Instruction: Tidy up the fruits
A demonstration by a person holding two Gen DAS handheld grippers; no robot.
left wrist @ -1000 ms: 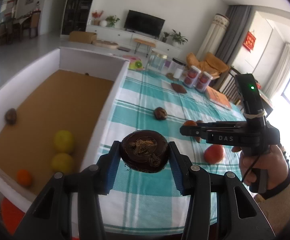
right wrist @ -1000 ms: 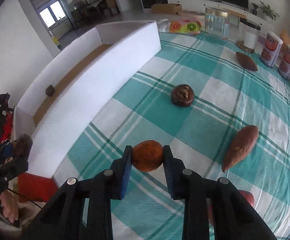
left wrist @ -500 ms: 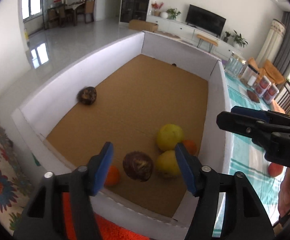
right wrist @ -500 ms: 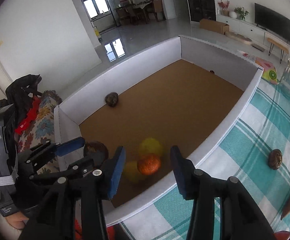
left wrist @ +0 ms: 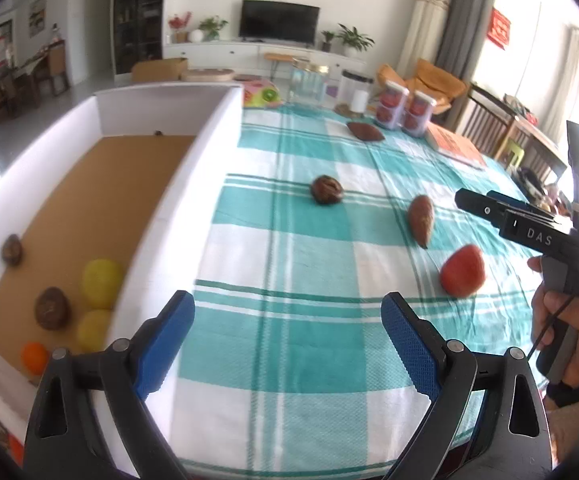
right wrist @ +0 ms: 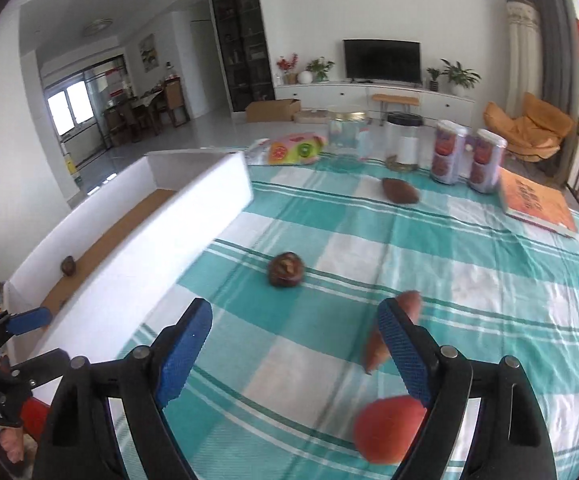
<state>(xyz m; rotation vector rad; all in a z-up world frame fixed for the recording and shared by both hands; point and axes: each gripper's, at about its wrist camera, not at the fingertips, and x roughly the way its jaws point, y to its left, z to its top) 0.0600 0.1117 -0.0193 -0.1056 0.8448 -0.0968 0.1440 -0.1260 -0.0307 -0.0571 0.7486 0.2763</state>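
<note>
Progress check, landmark the white box (left wrist: 193, 184). Inside it, at the near end: two yellow fruits (left wrist: 101, 283), dark round fruit (left wrist: 51, 307), orange (left wrist: 34, 357); another dark one farther along the wall. Outside on the checked cloth (left wrist: 289, 344): red fruit (left wrist: 462, 276), brown pointed fruit (left wrist: 420, 219), dark wrinkled fruit (left wrist: 326, 189), one more far off. Left gripper (left wrist: 287, 340) and right gripper (right wrist: 295, 346) have just been opening, jaws wide, nothing between. Judged roughly half done.

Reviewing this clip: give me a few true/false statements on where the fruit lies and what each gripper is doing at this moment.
1. Both grippers hold fruit. False: the left gripper and right gripper are open and hold nothing.
2. Two yellow round fruits lie in the white-walled box. True.
3. The red round fruit is inside the box. False: it lies on the teal checked tablecloth.
4. A dark brown round fruit lies on the tablecloth. True.
</note>
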